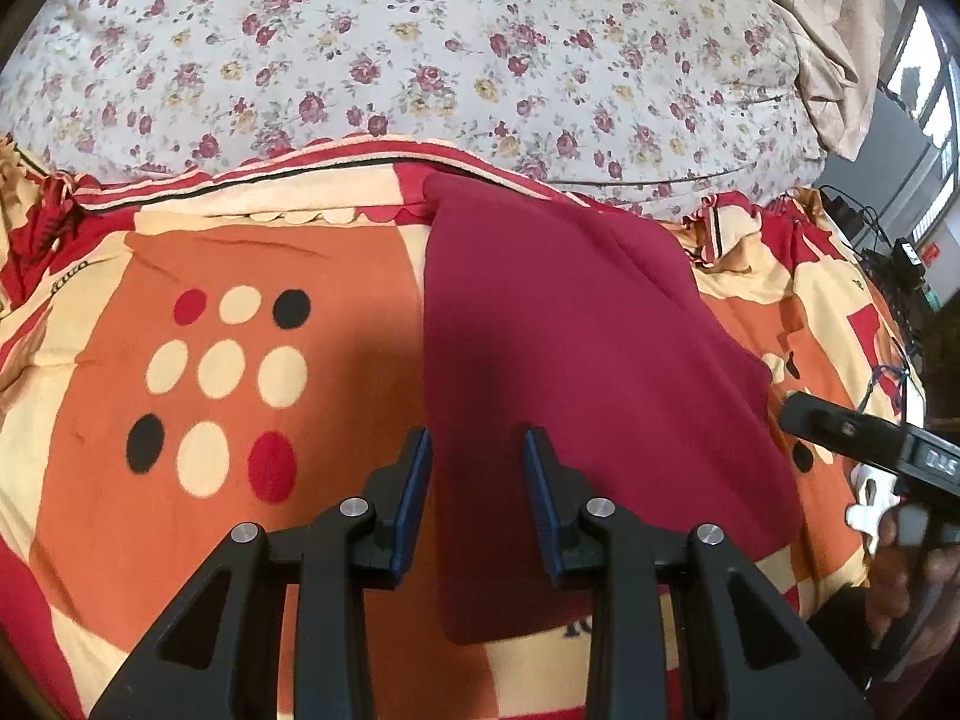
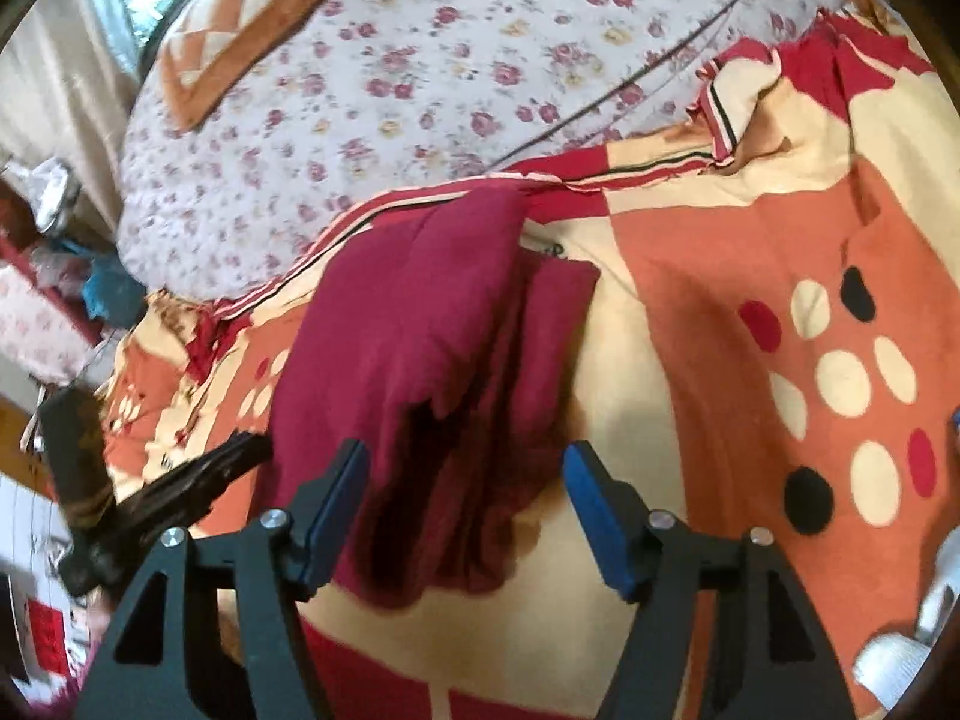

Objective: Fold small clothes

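A dark red garment [image 1: 576, 330] lies folded lengthwise on a patterned orange, red and cream blanket [image 1: 240, 276]. My left gripper [image 1: 478, 456] is open and empty, hovering over the garment's left edge near its lower end. In the right wrist view the same garment [image 2: 432, 336] lies rumpled in layered folds, and my right gripper [image 2: 465, 468] is open and empty just above its near end. The right gripper's body [image 1: 870, 450] shows at the right edge of the left wrist view.
A white floral quilt [image 1: 420, 48] covers the bed behind the blanket. An orange checked pillow [image 2: 240, 24] lies at the far left. Beige fabric [image 1: 828, 72] hangs at the right. Cables and a charger [image 1: 888, 252] sit beside the bed. Clutter [image 2: 54, 276] lies left of it.
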